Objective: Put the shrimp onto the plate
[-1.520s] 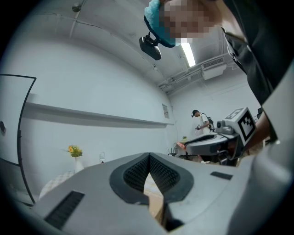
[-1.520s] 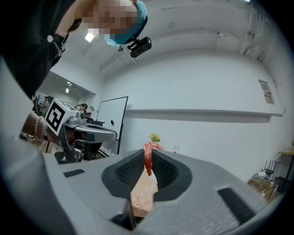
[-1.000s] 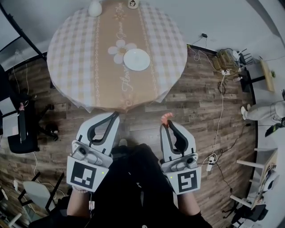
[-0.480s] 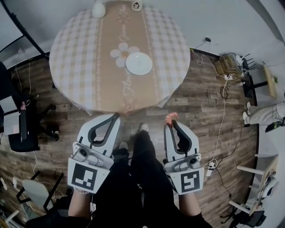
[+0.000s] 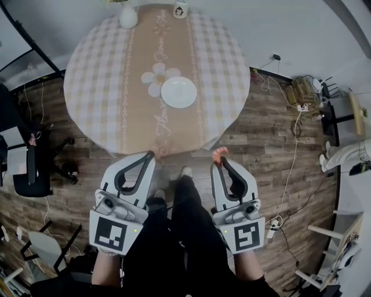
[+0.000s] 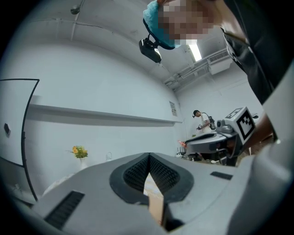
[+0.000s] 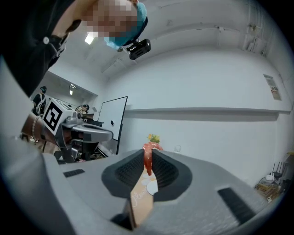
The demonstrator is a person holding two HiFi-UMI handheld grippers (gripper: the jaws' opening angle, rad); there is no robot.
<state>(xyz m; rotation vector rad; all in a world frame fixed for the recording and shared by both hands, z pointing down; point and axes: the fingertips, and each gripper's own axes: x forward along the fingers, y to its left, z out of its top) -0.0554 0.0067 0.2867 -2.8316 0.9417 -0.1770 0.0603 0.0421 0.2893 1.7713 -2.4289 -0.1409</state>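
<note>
Facing a checkered table [image 5: 98, 75] on wood floor [image 5: 261, 139], right gripper [image 5: 219, 162] clamps jaws on shrimp [image 5: 218, 152]; left gripper [image 5: 149, 156] jaws closed together.

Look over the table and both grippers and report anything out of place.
Nothing stands out. The plate sits empty on the table, the vase and mug stand upright at its far edge, and the right gripper pinches the shrimp at its tips. The left gripper is shut with nothing in it.
</note>
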